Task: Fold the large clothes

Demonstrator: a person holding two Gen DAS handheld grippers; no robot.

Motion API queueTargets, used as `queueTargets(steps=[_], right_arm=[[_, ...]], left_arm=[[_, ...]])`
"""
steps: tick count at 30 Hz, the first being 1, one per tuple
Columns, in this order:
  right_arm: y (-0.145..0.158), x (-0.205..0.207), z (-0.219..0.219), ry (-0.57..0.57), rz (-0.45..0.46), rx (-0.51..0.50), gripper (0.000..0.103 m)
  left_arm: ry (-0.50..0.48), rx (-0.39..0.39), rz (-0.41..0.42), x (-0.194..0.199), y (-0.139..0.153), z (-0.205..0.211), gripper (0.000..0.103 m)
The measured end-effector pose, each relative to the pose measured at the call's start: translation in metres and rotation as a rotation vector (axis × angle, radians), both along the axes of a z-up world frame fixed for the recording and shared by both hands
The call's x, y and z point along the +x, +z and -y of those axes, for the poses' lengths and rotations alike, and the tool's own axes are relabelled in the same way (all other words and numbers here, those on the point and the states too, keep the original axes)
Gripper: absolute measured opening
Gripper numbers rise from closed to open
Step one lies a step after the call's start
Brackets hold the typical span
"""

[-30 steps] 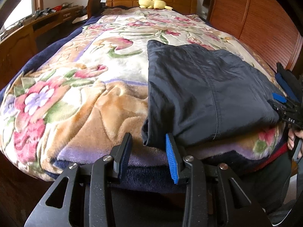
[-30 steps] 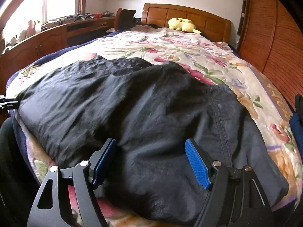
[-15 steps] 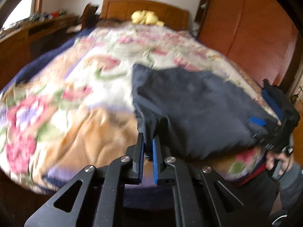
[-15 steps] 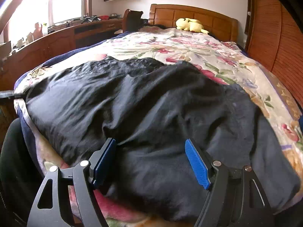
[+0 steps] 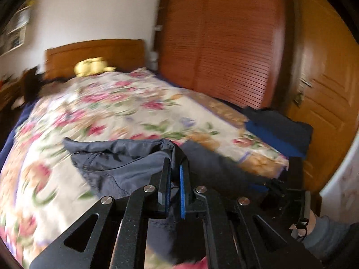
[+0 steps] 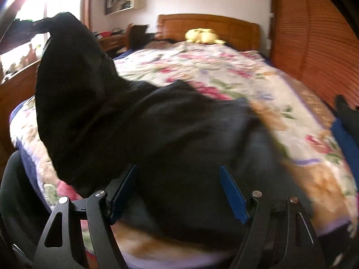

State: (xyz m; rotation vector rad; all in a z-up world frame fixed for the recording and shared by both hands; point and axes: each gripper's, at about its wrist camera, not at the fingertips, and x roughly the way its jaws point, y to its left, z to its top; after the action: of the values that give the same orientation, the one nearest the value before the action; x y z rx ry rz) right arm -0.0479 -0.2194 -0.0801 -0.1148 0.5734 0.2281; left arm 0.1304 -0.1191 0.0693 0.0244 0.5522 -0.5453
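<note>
Right now the left gripper [image 5: 174, 186] is clamped on a bunched corner of the dark garment [image 5: 116, 163], fabric pinched between its blue pads, that corner raised off the floral blanket [image 5: 107, 112]. From the right wrist view the lifted part stands up as a tall dark flap on the left side, clear of the bed's near edge.

Right gripper [image 6: 179, 190] is spread wide, jaws either side of the garment's near hem at the near edge of the bed. Nothing pinched; pads don't look pressed on cloth.

Rest of the garment lies across the near half of the bed, from the near-left corner toward the middle. Can't tell if it's trousers or a jacket.

Further out: another dark folded item [image 5: 280, 123] at the right edge of the bed. Yellow plush toy [image 6: 203, 36] by the headboard [image 6: 208, 25] at the far end.

Risks, as I judge them:
- Only one corner held. With the right side loose, the fold may go over skewed and the edges won't line up.
- Thin grip on slippery-looking fabric; a fast swing could pull it out of the pads.
- Near hem sits right at the bed edge; dragging could slide the garment off.
- Both views are motion-blurred, so alignment is hard to check.
</note>
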Motion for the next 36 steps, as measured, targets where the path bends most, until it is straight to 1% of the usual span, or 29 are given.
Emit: queueTargets(steps=[1,2,4,6,8,10,12,14,17,18,20,21,24,27,30,36], right_arm=[[0.004,-0.005,0.012,-0.025,0.01,0.006,0.077],[0.008,-0.011,0.025,-0.052,0.021,0.011,0.077],[0.015,-0.023,0.046,-0.122,0.04,-0.006,0.077],[0.02,-0.035,0.065,-0.174,0.053,-0.017,0.077],[0.023,-0.046,0.081,-0.205,0.054,-0.007,0.077],[0.023,-0.056,0.09,-0.239,0.057,-0.028,0.077],[0.022,-0.063,0.09,-0.253,0.061,-0.06,0.077],[0.021,-0.065,0.087,-0.246,0.055,-0.053,0.077],[0.023,-0.06,0.087,-0.227,0.049,-0.034,0.077],[0.023,-0.059,0.086,-0.22,0.049,-0.026,0.077],[0.027,-0.056,0.087,-0.209,0.053,-0.011,0.077],[0.027,-0.053,0.089,-0.203,0.057,-0.005,0.077],[0.032,-0.043,0.085,-0.186,0.071,0.002,0.077],[0.04,-0.037,0.076,-0.164,0.089,-0.003,0.077],[0.055,-0.032,0.066,-0.141,0.123,-0.028,0.077],[0.083,-0.009,0.041,-0.065,0.166,-0.053,0.077]], left_arm=[[-0.058,-0.018,-0.04,0.012,0.0,0.022,0.006],[-0.088,-0.024,-0.058,0.019,-0.001,0.035,0.006],[-0.147,-0.008,-0.084,0.032,-0.009,0.076,0.006],[-0.209,-0.013,-0.131,0.04,-0.018,0.113,0.006],[-0.263,-0.014,-0.158,0.035,-0.027,0.138,0.006],[-0.303,-0.013,-0.187,0.032,-0.038,0.155,0.006],[-0.291,-0.001,-0.228,0.032,-0.052,0.16,0.007],[-0.273,0.012,-0.239,0.027,-0.057,0.154,0.006],[-0.244,0.036,-0.226,0.02,-0.052,0.148,0.007],[-0.239,0.039,-0.218,0.019,-0.049,0.144,0.01],[-0.224,0.049,-0.185,0.012,-0.04,0.137,0.018],[-0.213,0.058,-0.163,0.01,-0.036,0.132,0.024],[-0.182,0.067,-0.113,0.002,-0.024,0.114,0.031],[-0.143,0.065,-0.088,-0.004,-0.017,0.088,0.032],[-0.096,0.064,-0.077,-0.007,-0.02,0.06,0.033],[0.018,0.068,-0.104,-0.006,-0.044,0.005,0.033]])
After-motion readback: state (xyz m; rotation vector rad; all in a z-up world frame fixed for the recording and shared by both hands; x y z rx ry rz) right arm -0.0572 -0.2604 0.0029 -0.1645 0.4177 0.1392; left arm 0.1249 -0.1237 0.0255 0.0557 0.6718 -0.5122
